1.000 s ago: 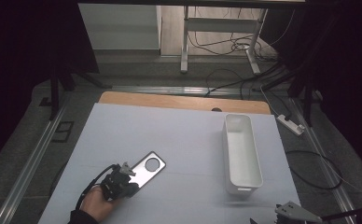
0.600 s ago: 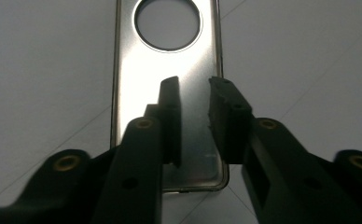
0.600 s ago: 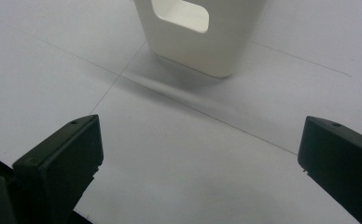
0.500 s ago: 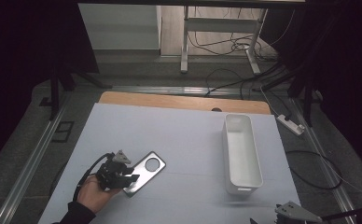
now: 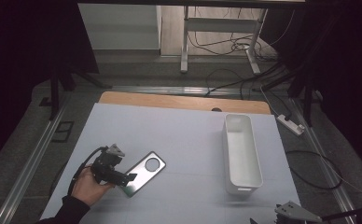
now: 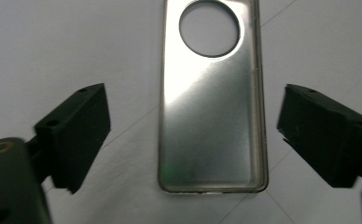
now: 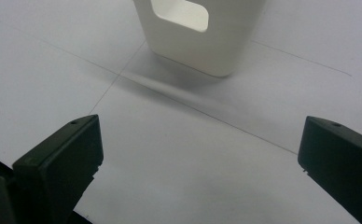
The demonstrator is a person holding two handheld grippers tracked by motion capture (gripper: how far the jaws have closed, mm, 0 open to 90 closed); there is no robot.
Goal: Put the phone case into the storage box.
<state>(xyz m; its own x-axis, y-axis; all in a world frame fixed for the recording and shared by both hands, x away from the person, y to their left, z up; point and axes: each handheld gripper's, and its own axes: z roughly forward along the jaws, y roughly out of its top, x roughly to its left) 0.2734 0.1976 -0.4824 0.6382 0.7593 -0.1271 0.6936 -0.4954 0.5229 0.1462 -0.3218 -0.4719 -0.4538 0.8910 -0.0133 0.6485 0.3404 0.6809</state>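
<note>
Gaping wide over the mat, the left gripper (image 5: 128, 177) sits at the near end of a clear phone case (image 5: 144, 173); its jaws have just been opening, and the case lies flat on the mat between and beyond them, touched by neither. In the left gripper view the case (image 6: 212, 126) runs straight away from the gripper, its near short edge level with the black pads (image 6: 79, 135), its round camera hole at the far end. A hand (image 5: 88, 186) in a dark sleeve holds this gripper from the near side of the case, a black cable looping off behind it.

Well to the right of the case stands a long white bin (image 5: 242, 154), set lengthwise on the mat, with nothing seen inside it. The right gripper (image 7: 198, 154) is on the near side of that bin, far from the case, its jaws spread with only bare mat between them; its view looks at the bin's (image 7: 202, 37) near end wall, with the handle cut-out. In the high view its grey plate shows at the bottom edge, to the near right of the bin.

The pale mat (image 5: 179, 135) covers a wooden table (image 5: 179, 101), whose bare strip shows beyond the case and bin.
</note>
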